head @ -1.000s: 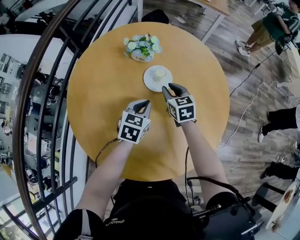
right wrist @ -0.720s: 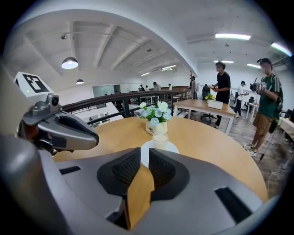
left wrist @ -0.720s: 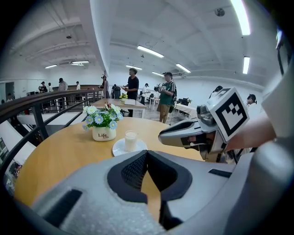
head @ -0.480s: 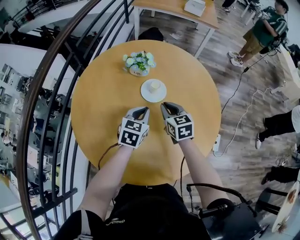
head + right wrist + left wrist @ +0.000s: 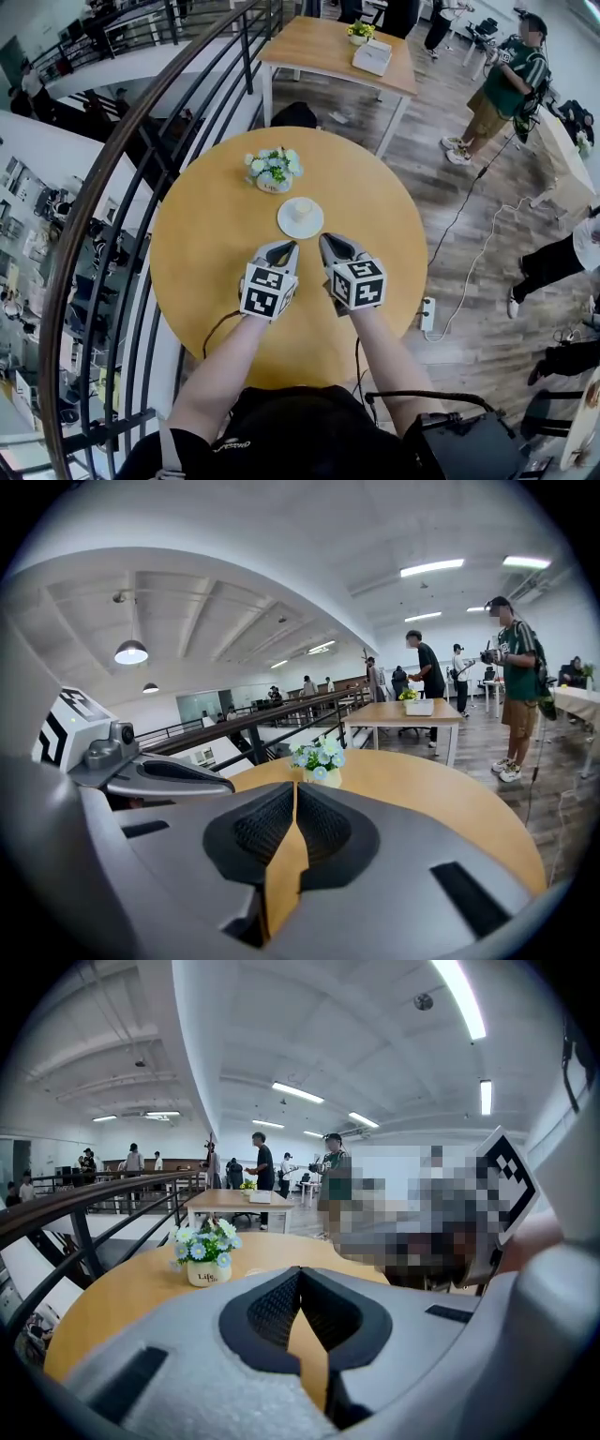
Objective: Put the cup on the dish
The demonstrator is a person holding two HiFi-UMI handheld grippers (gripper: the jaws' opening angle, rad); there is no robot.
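Round wooden table point(image 5: 375, 225), cream cup point(image 5: 302, 209) upright on white dish point(image 5: 286, 225)

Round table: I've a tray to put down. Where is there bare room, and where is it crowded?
Bare wood lies on the table left of the flower pot and dish, and right of them out to the rim. Crowded: the middle strip, with pot, dish bearing the cup, left tongs and right tongs.
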